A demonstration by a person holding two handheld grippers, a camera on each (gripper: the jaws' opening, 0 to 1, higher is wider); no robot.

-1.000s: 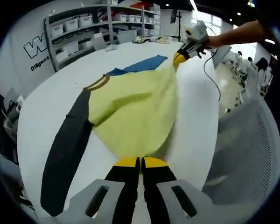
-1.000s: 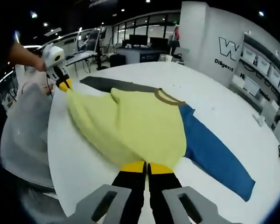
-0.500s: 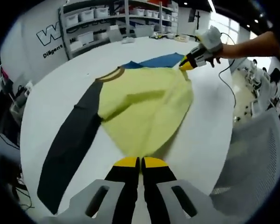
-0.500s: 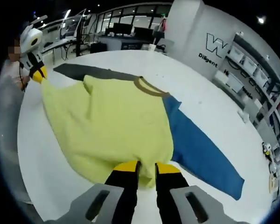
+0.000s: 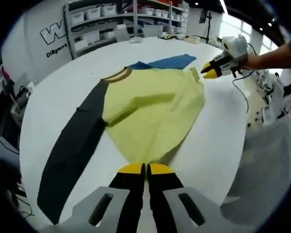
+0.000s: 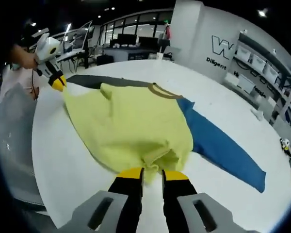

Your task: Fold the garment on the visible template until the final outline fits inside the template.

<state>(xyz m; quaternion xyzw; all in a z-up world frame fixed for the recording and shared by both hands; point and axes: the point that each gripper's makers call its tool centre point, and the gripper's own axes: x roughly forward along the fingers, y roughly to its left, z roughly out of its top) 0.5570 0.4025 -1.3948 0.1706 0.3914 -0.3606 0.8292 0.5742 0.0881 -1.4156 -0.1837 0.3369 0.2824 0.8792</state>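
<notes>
Shirt (image 5: 150, 114) is lying on the big white table (image 5: 53, 97), yellow body with a brownish collar (image 5: 117, 75), one dark grey sleeve (image 5: 72, 145) and one blue sleeve (image 6: 223, 145). Sleeves are both stretched straight out to the sides and flat. The yellow part isn't smooth though: it's pulled into a sort of tapered shape, with a loose fold near one hem corner and a crumpled bunch right by the right gripper's tips in the right gripper view.

Left gripper (image 5: 146, 168): yellow-tipped fingers are pressed together with the hem edge of the yellow body right at them, so it looks clamped on the shirt. From the right gripper view you can see it (image 6: 58, 85) at the far corner of the fabric, a hand holding it.

Right gripper (image 6: 152, 174): there's a clear gap between the fingers and the bunched yellow cloth sits just past the tips, not pinched. In the left gripper view it (image 5: 209, 73) hangs just off the shirt's corner, apart from the fabric.

Shelves with bins (image 5: 102, 14) along the wall behind.
</notes>
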